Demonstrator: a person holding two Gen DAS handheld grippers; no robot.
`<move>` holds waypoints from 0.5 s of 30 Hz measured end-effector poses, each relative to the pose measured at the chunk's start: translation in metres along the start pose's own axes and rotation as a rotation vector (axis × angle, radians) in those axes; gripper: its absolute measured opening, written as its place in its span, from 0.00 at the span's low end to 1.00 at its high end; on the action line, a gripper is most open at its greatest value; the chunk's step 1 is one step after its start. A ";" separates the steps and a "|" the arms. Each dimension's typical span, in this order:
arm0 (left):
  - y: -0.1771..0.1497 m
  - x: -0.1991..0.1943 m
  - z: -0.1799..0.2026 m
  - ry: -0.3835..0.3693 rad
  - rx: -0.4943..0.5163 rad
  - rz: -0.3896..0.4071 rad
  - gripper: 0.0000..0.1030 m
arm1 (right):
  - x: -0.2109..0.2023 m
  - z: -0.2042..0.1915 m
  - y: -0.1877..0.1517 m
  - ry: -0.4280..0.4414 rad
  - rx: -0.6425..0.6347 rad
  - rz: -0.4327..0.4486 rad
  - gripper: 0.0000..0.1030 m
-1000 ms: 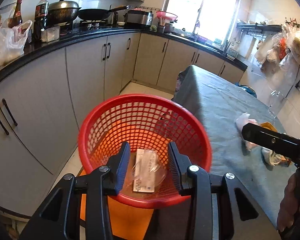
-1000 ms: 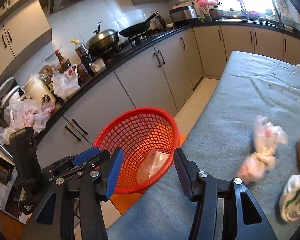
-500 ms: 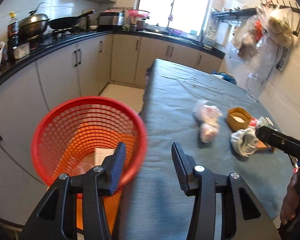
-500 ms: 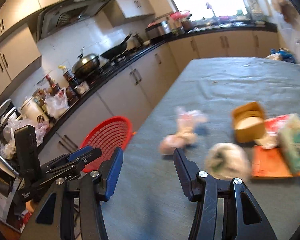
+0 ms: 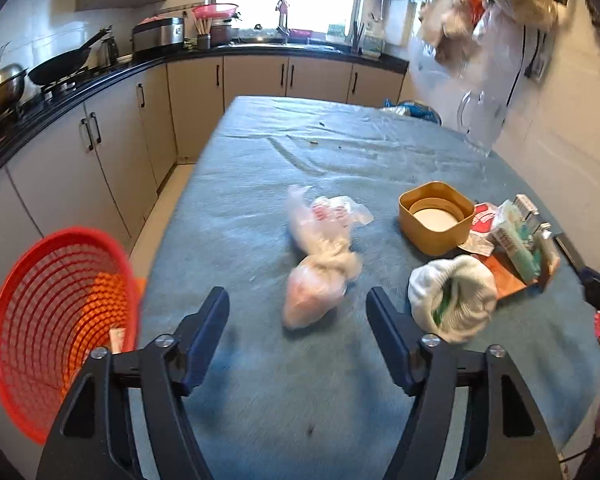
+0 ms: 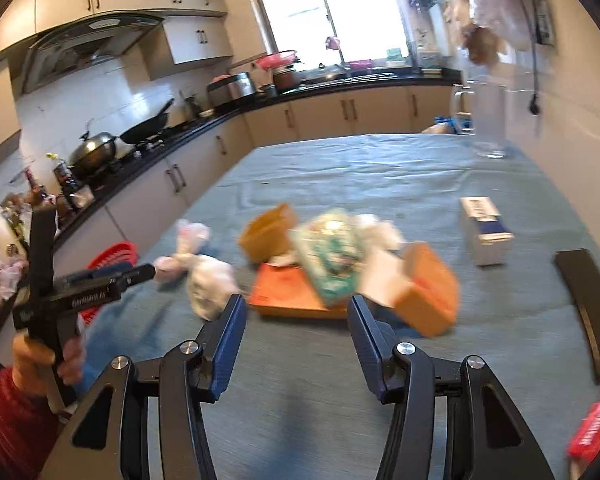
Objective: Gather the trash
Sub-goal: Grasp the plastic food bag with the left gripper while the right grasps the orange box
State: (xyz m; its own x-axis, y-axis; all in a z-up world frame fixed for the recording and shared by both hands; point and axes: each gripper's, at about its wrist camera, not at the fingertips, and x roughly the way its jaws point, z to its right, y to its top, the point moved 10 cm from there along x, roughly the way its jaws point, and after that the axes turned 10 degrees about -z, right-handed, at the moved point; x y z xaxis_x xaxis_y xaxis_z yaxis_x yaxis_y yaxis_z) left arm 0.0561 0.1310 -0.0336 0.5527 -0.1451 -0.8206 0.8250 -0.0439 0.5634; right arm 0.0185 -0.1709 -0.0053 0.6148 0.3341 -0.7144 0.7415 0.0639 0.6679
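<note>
Between left gripper (image 5: 298, 334) fingers: nothing held, jaws opening, empty over grey tablecloth (image 5: 340, 152). Just ahead: knotted pink plastic bag (image 5: 320, 260); ahead-right, crumpled white wad (image 5: 452, 300), touching orange tray (image 5: 508, 280). Off to the left, below table edge: red basket (image 5: 52, 320), one wrapper (image 5: 117, 338) already inside. Right gripper (image 6: 296, 330): parted, empty, aimed at tray clutter. Judged early-stage: one piece binned, several left. Table edge close on the left; clear cloth beyond the bag, room to approach.
</note>
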 end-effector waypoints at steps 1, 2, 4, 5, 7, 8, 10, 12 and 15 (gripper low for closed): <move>0.003 0.007 0.004 0.008 0.011 -0.011 0.71 | -0.001 0.006 -0.001 -0.021 -0.006 0.001 0.55; 0.006 0.013 0.006 0.025 0.016 -0.019 0.71 | -0.002 0.014 -0.002 -0.052 -0.020 -0.003 0.55; 0.009 0.023 0.009 0.032 0.031 -0.033 0.71 | -0.001 0.028 -0.005 -0.117 -0.053 -0.016 0.56; 0.010 0.028 0.011 0.030 0.033 -0.048 0.71 | 0.002 0.032 -0.008 -0.139 -0.066 -0.022 0.56; 0.014 0.033 0.011 0.032 0.018 -0.043 0.71 | 0.010 0.041 -0.012 -0.185 -0.101 -0.048 0.56; 0.016 0.035 0.010 0.033 0.016 -0.046 0.71 | 0.014 0.043 -0.014 -0.195 -0.113 -0.059 0.56; 0.019 0.040 0.013 0.040 0.020 -0.057 0.71 | 0.024 0.048 -0.014 -0.223 -0.140 -0.082 0.60; 0.022 0.045 0.012 0.091 0.033 -0.069 0.56 | 0.033 0.049 -0.014 -0.257 -0.172 -0.098 0.60; 0.022 0.054 0.012 0.109 0.034 -0.099 0.37 | 0.044 0.050 -0.012 -0.302 -0.202 -0.109 0.60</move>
State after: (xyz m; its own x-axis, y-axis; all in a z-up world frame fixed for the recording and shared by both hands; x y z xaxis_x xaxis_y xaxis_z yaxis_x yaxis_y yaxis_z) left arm 0.1032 0.1101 -0.0646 0.4803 -0.0304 -0.8766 0.8725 -0.0859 0.4810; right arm 0.0496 -0.2045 -0.0552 0.6091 0.0246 -0.7927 0.7574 0.2783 0.5906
